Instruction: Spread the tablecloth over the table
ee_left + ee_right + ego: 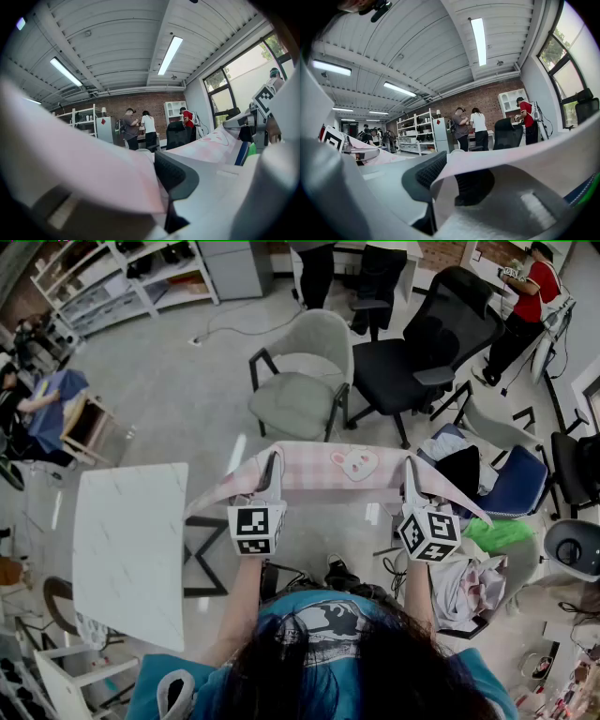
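A white table (127, 549) stands at the left on a grey floor (178, 399), its top bare. Shelves (103, 282) line the far left corner. Further right are a grey armchair (305, 381), a black office chair (422, 352) and a person in red (532, 292).

The pink checked tablecloth (323, 470) (a rabbit figure is printed on it) hangs in the air just right of the table, not over it. It is pulled into a band between the left gripper (273, 468) and the right gripper (411, 474), with its ends drooping outside each.

Only the head view shows the table and the floor. The gripper views show what it misses: a ribbed ceiling with strip lights (169, 55), a brick wall (487, 101) and people standing before it. In the left gripper view the jaws are pressed onto a fold of the cloth. In the right gripper view the jaws likewise pinch the cloth's edge.
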`<action>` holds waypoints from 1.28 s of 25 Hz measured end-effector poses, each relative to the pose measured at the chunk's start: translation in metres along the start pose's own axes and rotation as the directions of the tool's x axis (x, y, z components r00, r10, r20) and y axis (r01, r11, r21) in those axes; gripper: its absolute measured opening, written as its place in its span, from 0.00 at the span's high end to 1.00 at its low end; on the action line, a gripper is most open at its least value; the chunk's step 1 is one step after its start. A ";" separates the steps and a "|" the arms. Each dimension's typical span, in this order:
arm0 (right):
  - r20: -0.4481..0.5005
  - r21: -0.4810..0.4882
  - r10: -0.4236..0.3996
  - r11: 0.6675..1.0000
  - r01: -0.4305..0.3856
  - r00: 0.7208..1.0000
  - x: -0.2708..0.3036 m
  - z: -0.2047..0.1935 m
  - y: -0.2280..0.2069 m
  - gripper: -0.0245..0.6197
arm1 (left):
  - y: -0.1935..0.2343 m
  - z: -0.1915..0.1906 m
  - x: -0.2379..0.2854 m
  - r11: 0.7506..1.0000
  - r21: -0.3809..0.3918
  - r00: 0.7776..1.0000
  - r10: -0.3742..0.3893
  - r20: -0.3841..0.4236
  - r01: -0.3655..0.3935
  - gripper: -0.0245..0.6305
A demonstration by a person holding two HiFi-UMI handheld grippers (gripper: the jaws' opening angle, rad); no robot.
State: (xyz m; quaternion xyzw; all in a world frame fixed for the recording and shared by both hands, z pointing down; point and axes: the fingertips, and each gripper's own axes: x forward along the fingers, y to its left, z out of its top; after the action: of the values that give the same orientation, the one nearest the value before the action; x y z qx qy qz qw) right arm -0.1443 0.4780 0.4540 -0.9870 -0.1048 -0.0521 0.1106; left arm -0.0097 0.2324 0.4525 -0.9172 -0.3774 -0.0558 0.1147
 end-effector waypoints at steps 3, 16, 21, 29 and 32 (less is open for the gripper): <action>0.000 0.001 0.018 1.000 -0.018 1.000 0.003 0.000 -0.002 0.89 | -0.001 0.001 0.002 1.000 -0.004 1.000 0.010 0.003 -0.010 0.88; -0.033 -0.012 0.179 0.984 -0.179 0.983 0.042 0.003 -0.017 0.88 | -0.008 -0.002 0.005 0.990 -0.031 0.990 0.138 -0.035 -0.139 0.88; -0.045 -0.021 0.289 0.957 -0.290 0.956 0.063 0.008 -0.001 0.88 | -0.002 -0.005 -0.018 0.968 -0.074 0.970 0.236 -0.056 -0.240 0.88; -0.070 0.019 0.434 0.901 -0.434 0.898 0.092 -0.004 0.035 0.88 | 0.015 -0.013 -0.054 0.918 -0.071 0.919 0.385 -0.086 -0.391 0.88; -0.079 0.025 0.486 0.874 -0.485 0.870 0.103 -0.006 0.059 0.88 | 0.027 -0.017 -0.073 0.894 -0.081 0.897 0.432 -0.096 -0.440 0.87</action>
State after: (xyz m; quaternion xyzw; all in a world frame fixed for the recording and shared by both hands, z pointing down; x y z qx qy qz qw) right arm -0.0312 0.4402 0.4607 -0.9784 0.1509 -0.0634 0.1264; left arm -0.0426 0.1602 0.4512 -0.9803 -0.1541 -0.0821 0.0920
